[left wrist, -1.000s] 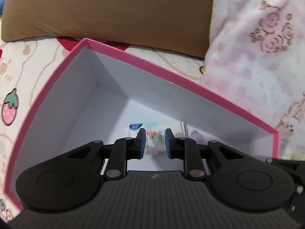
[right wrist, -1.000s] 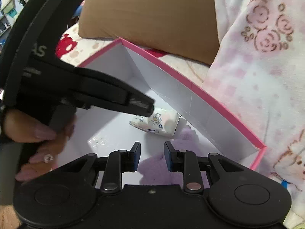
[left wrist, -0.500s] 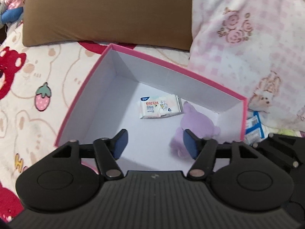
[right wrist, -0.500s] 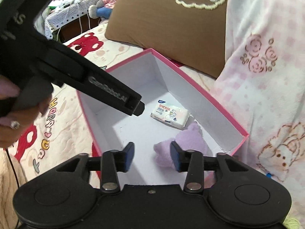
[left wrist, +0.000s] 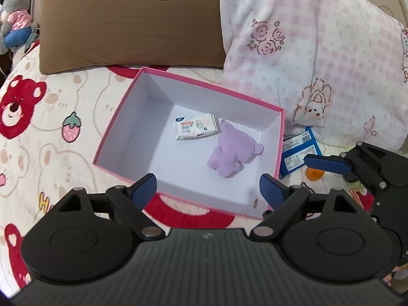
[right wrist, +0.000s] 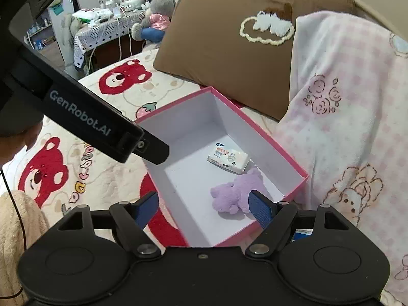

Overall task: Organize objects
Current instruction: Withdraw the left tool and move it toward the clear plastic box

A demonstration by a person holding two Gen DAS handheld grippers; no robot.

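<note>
A bed sheet (left wrist: 51,137) printed with red bears lies under everything. Beyond both tongs a brown pillow (left wrist: 127,25) and a pink checked blanket (left wrist: 318,58) lean side by side. A pink box (left wrist: 122,117) sits open just ahead of the left tongs (left wrist: 207,187) and the right tongs (right wrist: 204,206); both are empty, their jaws spreading wider. In the box lie a purple plush toy (left wrist: 229,153) and, just past it, a white tissue pack (left wrist: 196,127). A blue packet (left wrist: 297,153) lies beside the box, under the right tongs' tip

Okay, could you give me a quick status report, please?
Left gripper and right gripper opening, empty. Tissue pack and purple plush in pink box. Nothing blocking.
</note>
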